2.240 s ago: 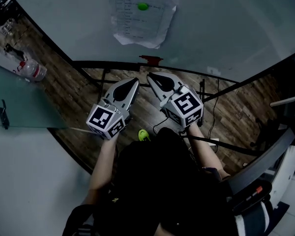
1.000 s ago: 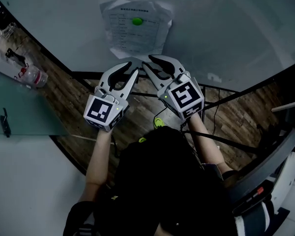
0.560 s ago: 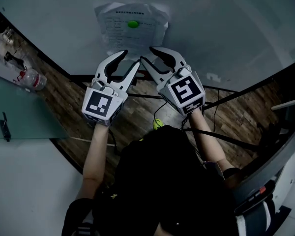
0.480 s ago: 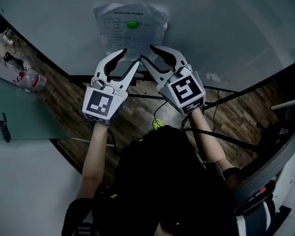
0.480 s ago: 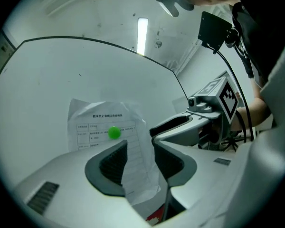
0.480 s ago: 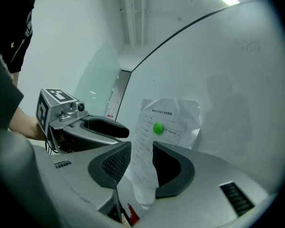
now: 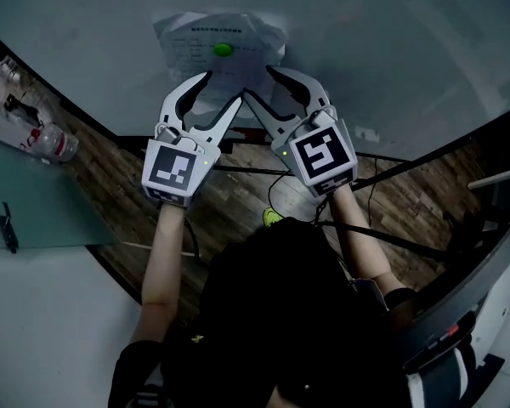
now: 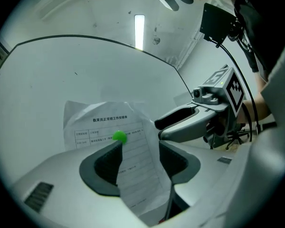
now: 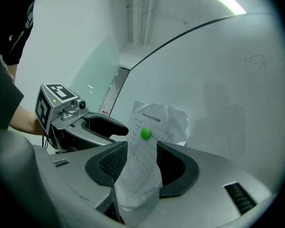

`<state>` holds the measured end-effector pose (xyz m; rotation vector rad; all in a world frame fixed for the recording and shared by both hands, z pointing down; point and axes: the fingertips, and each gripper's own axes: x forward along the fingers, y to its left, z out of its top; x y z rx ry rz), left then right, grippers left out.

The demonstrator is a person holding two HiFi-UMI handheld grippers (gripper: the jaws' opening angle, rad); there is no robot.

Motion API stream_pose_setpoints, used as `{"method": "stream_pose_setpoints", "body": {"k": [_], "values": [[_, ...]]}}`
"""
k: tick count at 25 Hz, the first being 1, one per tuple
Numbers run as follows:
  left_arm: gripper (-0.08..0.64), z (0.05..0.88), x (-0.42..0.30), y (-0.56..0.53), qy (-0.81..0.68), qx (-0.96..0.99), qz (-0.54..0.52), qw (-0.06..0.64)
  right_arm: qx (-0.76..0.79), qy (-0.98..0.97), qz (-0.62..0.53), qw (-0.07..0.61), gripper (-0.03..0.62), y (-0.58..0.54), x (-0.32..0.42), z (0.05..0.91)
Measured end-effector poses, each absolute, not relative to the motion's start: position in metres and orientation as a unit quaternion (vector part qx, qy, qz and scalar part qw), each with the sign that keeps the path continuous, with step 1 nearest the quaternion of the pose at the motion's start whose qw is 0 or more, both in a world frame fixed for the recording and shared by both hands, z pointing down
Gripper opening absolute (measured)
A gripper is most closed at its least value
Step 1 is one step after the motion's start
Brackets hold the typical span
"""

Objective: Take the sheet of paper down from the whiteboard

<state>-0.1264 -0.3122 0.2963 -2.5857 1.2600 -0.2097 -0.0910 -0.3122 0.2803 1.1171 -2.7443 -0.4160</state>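
Both the left hand-held gripper (image 7: 223, 86) and right hand-held gripper (image 7: 257, 82) are opening, paper (image 7: 195, 41) between their jaws.

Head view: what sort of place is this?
Probably an office or lab room: a whiteboard with a printed sheet under a green magnet, a wood-pattern floor, a plastic bottle at left.

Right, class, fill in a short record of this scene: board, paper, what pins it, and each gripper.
Board: whiteboard, sheet on it
Paper: sheet of paper, printed, creased
Pin: green magnet, near the sheet's top
Left gripper: jaws opening, sheet's lower part between them, not gripped
Right gripper: jaws opening, sheet's lower part between them, not gripped
Task status: sheet not yet taken down
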Motion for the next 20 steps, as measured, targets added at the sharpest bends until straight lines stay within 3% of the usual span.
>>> {"method": "stream_pose_setpoints", "body": {"k": [20], "values": [[0.241,0.274,-0.131,-0.352,0.505,-0.836,-0.098,0.193,0.421,-0.876,-0.219,0.083,0.192,-0.334,-0.067,0.241]]}}
